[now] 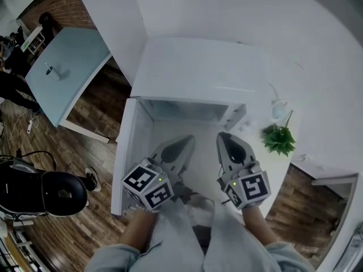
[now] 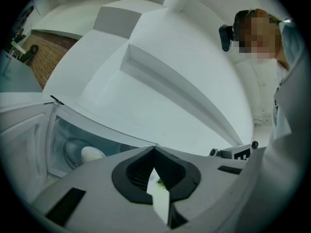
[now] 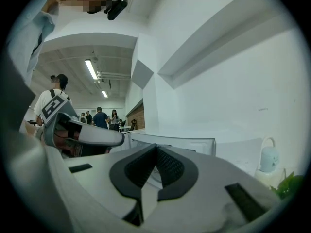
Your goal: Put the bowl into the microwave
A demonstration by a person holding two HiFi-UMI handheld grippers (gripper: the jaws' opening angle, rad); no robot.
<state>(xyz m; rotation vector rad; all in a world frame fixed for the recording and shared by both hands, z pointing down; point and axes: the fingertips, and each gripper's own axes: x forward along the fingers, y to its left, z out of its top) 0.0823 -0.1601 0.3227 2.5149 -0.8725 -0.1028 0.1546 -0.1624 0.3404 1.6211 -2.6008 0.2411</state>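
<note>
Wooden floor (image 1: 68, 237) and a pale table (image 1: 68, 61) fill the far left, well apart from the white bench (image 1: 201, 158) where we work. Next comes the microwave door (image 1: 126, 152), swung wide on its left hinge so the cavity of the microwave (image 1: 193, 67) is reachable. Our left gripper (image 1: 187, 141) hangs level just in front of that opening, its fingers (image 2: 136, 166) pressed together with nothing pinched between them. In the left gripper view we look past them into the cavity and see the bowl (image 2: 73, 149) sitting inside, a pale rounded thing (image 2: 91, 154) in it. The placing looks done to us, and both tools sit outside the opening, probably to give the door room to swing. Beside it, our right gripper (image 1: 224, 137) points slightly downward, its fingers (image 3: 170, 166) likewise closed tip to tip and empty. Further right a small plant (image 1: 278, 139) stands on the bench, near the microwave's corner and out of the door's path. We judge that only shutting the door remains, and the left gripper is nearer to it.
</note>
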